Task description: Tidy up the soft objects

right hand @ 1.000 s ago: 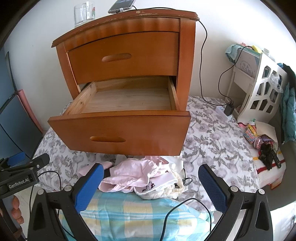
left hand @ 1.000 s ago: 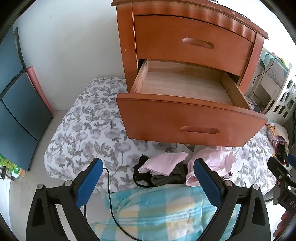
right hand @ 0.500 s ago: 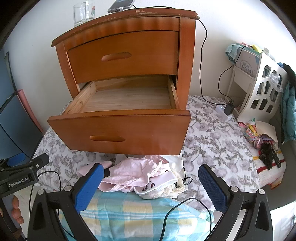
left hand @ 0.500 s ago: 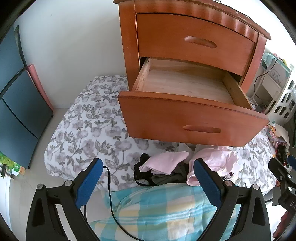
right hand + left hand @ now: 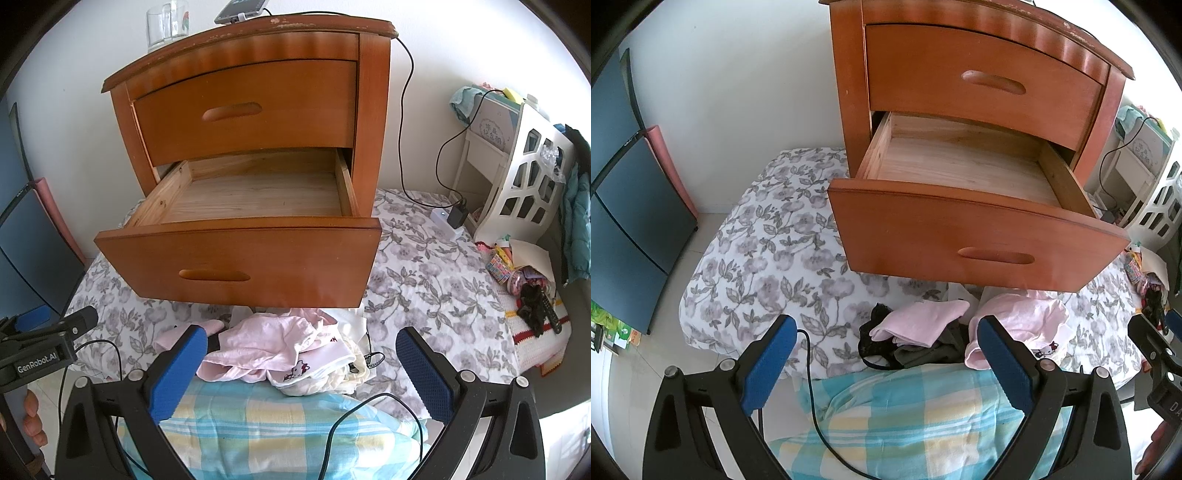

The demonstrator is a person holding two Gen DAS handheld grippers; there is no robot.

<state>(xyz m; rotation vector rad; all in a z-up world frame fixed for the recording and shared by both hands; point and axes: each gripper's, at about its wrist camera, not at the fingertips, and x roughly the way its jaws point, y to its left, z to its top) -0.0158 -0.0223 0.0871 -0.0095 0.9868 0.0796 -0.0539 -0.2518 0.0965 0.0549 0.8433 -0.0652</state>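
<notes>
Between the spread blue pads, both tools empty: left gripper (image 5: 886, 354) and right gripper (image 5: 301, 363) gape wide. Pink garment pile (image 5: 269, 347) at 12 o'clock, under the open lower drawer (image 5: 255, 195). Light, limp, will drape; pinch a bunched fold, not a loose edge.

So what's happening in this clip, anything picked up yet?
Not yet. A person holds two grippers above a small pile of clothes on a flowered bedspread. The left gripper and right gripper are both open and hold nothing. In front of them sit pink socks, a dark garment and a pink top. Just behind, the nightstand's bottom drawer is pulled out and looks empty; the top drawer is shut.
</notes>
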